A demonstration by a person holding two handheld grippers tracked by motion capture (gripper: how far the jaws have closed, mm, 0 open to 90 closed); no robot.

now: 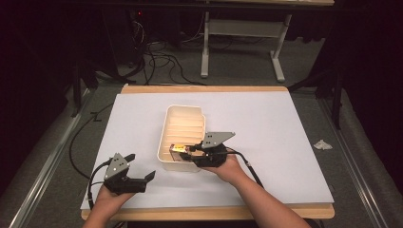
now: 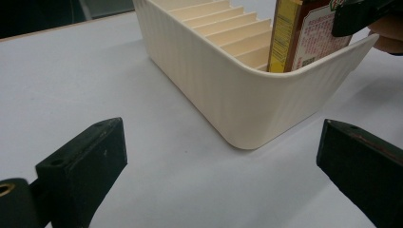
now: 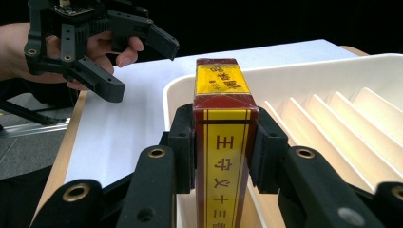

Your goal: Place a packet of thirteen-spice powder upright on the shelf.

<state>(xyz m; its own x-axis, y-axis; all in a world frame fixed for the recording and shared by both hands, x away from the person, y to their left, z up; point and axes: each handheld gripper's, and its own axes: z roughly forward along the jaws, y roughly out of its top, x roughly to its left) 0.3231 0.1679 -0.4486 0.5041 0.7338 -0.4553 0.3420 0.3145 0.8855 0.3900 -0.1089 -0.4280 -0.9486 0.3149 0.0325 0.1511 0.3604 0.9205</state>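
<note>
The right gripper point(image 3: 226, 156) pinches a red-and-yellow carton point(image 3: 223, 142) above the cream ribbed plastic bin's point(image 1: 164, 142) 6 o'clock slot. If tilted, the carton could catch a divider and tip; the left gripper point(image 1: 135, 178), jaws spread, isn't steadying the bin.

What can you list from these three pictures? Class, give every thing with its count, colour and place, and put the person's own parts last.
Box: one, red and yellow with printed characters, upright at the near end of the bin, clamped by the right gripper.
Bin: one, cream, ribbed, with slotted dividers inside, mid-table.
Sheet: one, white, covering the table top.
Table: one, wooden edge showing around the sheet.
Paper scrap: one, white, crumpled, on the floor to the right.
Desk frame: one, grey, beyond the table.
Cables: several, black, on the floor behind.
Left gripper: one, black, jaws open, near left of the bin.
Right gripper: one, black, shut on the box.
Hands: two, each holding a gripper.
</note>
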